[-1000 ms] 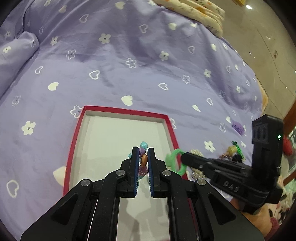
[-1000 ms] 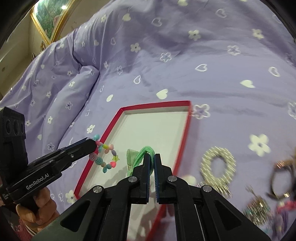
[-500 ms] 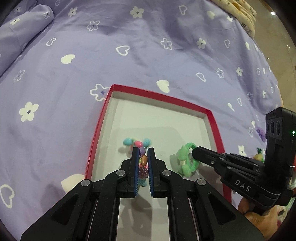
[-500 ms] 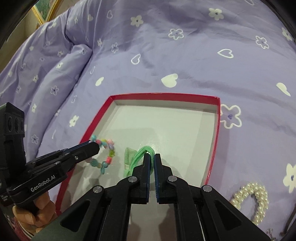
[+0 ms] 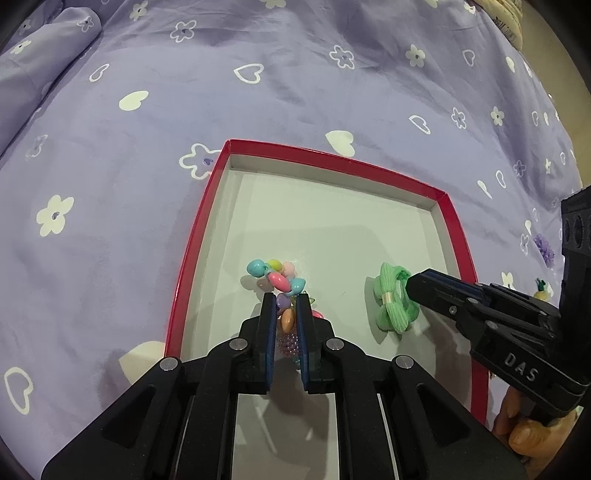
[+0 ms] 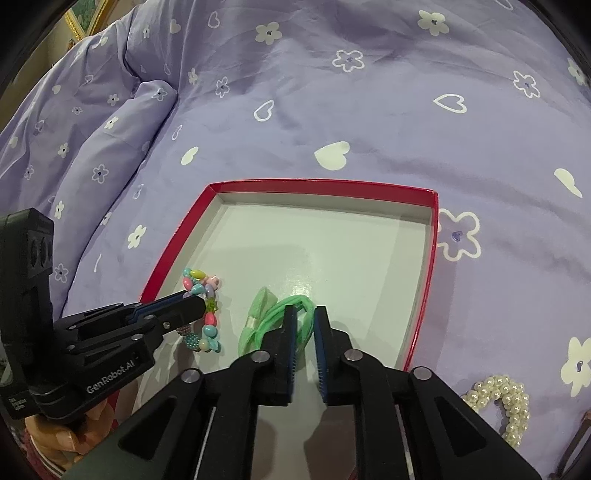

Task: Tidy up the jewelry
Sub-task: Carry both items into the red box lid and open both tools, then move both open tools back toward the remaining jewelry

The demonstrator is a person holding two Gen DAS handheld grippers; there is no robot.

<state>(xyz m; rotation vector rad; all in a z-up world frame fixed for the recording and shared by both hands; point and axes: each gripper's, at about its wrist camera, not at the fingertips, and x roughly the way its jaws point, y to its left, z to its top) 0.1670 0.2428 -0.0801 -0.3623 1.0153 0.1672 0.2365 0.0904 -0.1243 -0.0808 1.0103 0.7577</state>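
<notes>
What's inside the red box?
Inside the red box: a colorful bead bracelet and a green hair tie. The grippers cover part of each and some box floor.

Beneath me a lilac bedspread [image 6: 332, 110] printed with white hearts and flowers, rumpled into a fold [image 6: 122, 122] on my left, a gilt picture frame [image 6: 83, 18] far behind, a patterned cream cushion [image 5: 506, 14] at the bed's edge

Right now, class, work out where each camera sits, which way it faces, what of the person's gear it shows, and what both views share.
Left wrist: on the left gripper, looking down into the red tray; its fingers pinch the bead bracelet; the right gripper enters from the right.
Right wrist: on the right gripper, jaws parted around the green hair tie; a pearl bracelet lies outside.
Shared: tray, bracelet, hair tie, purple bedspread.
</notes>
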